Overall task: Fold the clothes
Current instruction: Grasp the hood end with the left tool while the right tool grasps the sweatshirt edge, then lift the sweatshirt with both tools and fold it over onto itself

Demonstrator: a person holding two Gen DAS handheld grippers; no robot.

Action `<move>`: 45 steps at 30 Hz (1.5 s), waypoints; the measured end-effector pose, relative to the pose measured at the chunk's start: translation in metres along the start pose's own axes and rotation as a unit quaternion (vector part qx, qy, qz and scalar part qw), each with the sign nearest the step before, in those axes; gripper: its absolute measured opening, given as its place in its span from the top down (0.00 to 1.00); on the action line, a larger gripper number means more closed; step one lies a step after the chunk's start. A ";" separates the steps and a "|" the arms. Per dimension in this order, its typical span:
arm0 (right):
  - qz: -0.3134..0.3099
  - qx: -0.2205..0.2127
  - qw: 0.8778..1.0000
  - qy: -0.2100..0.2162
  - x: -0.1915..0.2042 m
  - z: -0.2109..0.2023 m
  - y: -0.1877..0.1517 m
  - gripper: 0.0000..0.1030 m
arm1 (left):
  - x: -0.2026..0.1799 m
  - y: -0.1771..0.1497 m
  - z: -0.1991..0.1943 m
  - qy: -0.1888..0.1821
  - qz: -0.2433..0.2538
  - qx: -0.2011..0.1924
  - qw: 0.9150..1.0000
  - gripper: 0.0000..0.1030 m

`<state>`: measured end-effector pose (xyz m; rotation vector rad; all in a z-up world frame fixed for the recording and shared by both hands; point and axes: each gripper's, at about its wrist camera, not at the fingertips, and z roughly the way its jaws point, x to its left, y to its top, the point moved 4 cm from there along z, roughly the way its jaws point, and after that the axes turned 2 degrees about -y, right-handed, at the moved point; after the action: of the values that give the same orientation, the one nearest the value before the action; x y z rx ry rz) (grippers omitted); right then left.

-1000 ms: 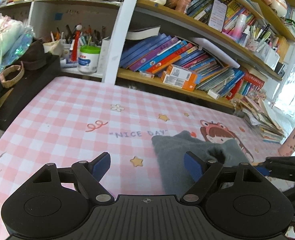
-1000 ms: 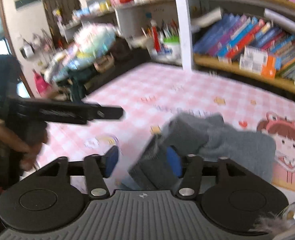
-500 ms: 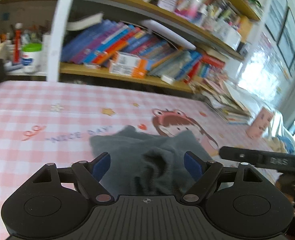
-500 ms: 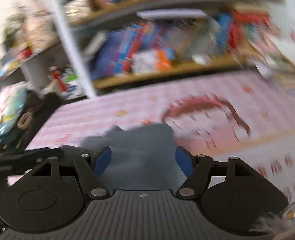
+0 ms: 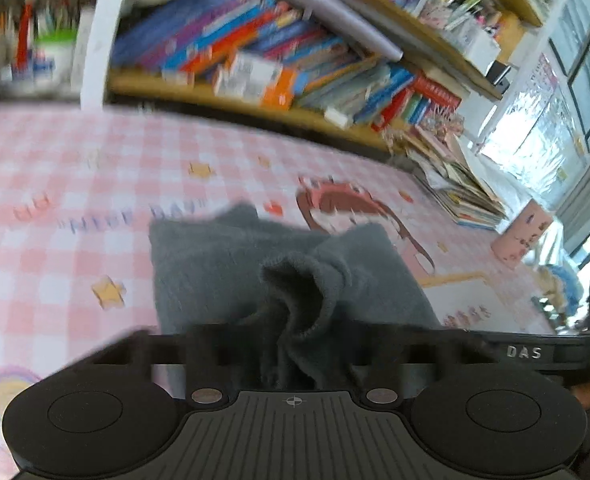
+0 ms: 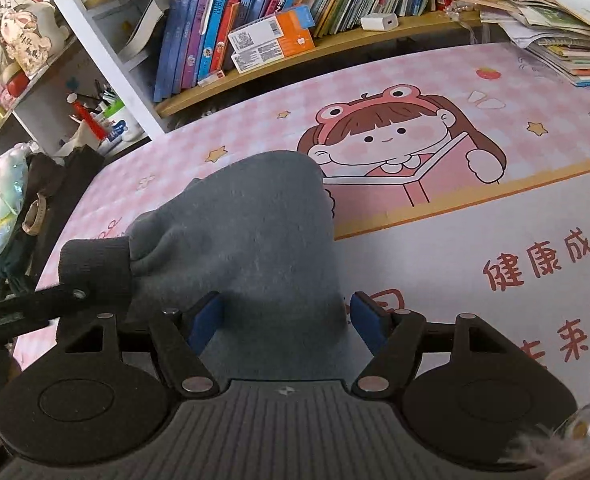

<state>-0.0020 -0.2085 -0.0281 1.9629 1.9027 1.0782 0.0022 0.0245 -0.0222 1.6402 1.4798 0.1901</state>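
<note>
A grey knitted garment [image 6: 247, 232] lies on the pink checked table mat [image 6: 475, 240]. In the left wrist view the garment [image 5: 223, 264] is bunched up between my left gripper's [image 5: 291, 356] fingers, which look closed on a fold of it; the pads are hidden by cloth and blur. In the right wrist view my right gripper [image 6: 285, 320] is open, its blue pads [image 6: 205, 320] on either side of the garment's near edge. The left gripper [image 6: 75, 292] shows at the left there, holding a ribbed cuff.
Bookshelves [image 6: 295, 12] with many books run along the far side of the table. A stack of booklets [image 6: 567, 32] lies at the right. A pen holder [image 6: 107, 120] and bags [image 6: 23, 216] stand at the left. A pink cup [image 5: 521, 236] stands near the window side.
Both grippers swung toward the garment. My left gripper closed on a fold of it. My right gripper came lower, with the garment's edge between its open fingers.
</note>
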 end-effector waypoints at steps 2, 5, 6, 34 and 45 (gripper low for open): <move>0.000 0.000 1.000 0.003 -0.001 0.000 0.001 0.33 | -0.008 0.005 -0.011 -0.006 0.014 -0.019 1.000 0.87; -0.003 -0.005 1.000 0.016 0.002 -0.002 0.004 0.31 | -0.026 0.017 -0.041 -0.012 0.054 -0.074 0.996 0.87; -0.004 -0.006 1.000 0.022 0.003 -0.003 0.004 0.30 | -0.024 0.019 -0.045 -0.008 0.047 -0.080 0.996 0.87; -0.027 0.041 0.999 0.013 0.015 0.013 -0.004 0.29 | 0.041 -0.004 -0.014 0.016 -0.081 -0.024 0.996 0.87; -0.018 0.033 0.999 0.017 0.014 0.014 0.002 0.29 | 0.041 0.000 -0.021 0.064 -0.074 -0.019 0.995 0.22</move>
<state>0.0067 -0.1913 -0.0322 1.9483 2.0081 1.0578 0.0005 0.0706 -0.0277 1.5040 1.6791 0.2429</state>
